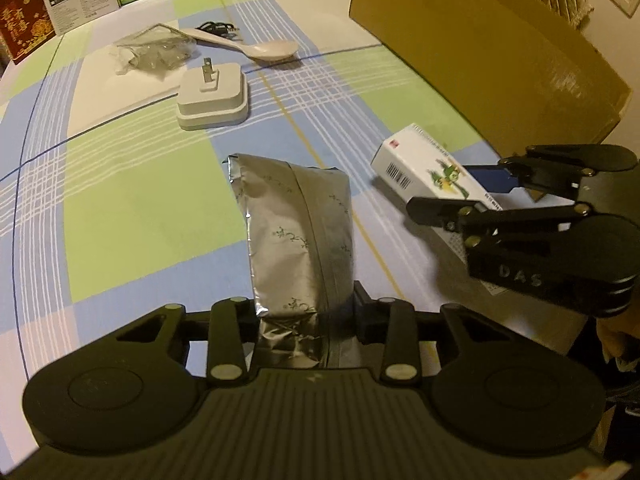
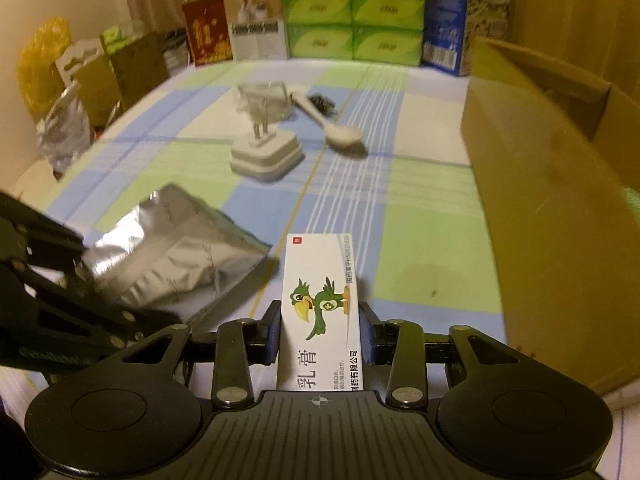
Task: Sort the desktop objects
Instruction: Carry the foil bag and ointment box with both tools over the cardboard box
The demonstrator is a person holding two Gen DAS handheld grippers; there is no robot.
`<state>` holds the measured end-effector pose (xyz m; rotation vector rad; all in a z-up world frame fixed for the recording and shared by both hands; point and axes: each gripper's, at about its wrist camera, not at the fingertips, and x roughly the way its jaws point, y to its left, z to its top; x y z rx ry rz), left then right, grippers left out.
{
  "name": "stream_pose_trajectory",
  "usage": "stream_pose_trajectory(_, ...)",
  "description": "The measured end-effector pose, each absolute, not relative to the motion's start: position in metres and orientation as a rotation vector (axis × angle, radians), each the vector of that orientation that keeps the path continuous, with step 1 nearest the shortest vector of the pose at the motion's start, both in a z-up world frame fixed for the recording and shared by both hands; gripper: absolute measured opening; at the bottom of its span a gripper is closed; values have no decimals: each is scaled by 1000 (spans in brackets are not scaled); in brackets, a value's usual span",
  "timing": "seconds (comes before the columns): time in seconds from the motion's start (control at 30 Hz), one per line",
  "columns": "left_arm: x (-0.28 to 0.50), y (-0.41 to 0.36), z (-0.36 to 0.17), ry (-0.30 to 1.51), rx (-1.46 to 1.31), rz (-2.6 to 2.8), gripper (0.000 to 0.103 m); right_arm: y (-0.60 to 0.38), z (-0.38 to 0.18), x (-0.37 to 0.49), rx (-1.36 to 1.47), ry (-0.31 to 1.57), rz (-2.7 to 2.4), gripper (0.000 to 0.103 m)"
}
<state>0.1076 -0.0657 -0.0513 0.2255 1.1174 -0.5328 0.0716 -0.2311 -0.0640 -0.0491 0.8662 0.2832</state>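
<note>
Left gripper (image 1: 306, 312): we hold the silver foil pouch (image 1: 296, 236) clamped at its near end; its long axis runs straight ahead along the fingers, above the near edge of the checked tablecloth (image 1: 132, 200).
Middle of the cloth: we see a white charger block (image 1: 212, 98) with prongs up, a crumpled clear bag (image 1: 154, 50) and a pale spoon (image 1: 256, 46) toward the far edge, none touched.
Right gripper (image 2: 320, 336): we grip the white ointment box (image 2: 320, 300) with the green bird print, its long axis also pointing forward.
Cardboard box (image 2: 552, 184): it stands open along the right edge, just beside the right gripper, well across from the left.
Key relation: we judge the right hand nearer, so its carton should go in first.
</note>
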Motion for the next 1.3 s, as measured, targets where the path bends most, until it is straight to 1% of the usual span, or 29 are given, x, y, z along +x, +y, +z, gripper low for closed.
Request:
stream_pose_trajectory(0.2,101,-74,-30,1081,203,-538,32,-245,-39,58,-18,822,257,35)
stream_pose_trajectory(0.4,97,-94,4,1027,177,-554,32,-263,-6,49,21,772,218,35)
stream_pose_trajectory(0.67,98,-140,51,955,150,-602,32,-301,47,47,64,677,167,35)
stream_pose_trajectory(0.83,102,-174,70,925,129,-641,32,-337,73,53,68,637,127,35)
stream_pose_trajectory(1.07,113,-224,86,900,114,-692,32,-392,87,61,70,617,52,35)
stream_pose_trajectory(1.3,131,-266,91,897,79,-718,32,-431,84,71,65,627,9,35)
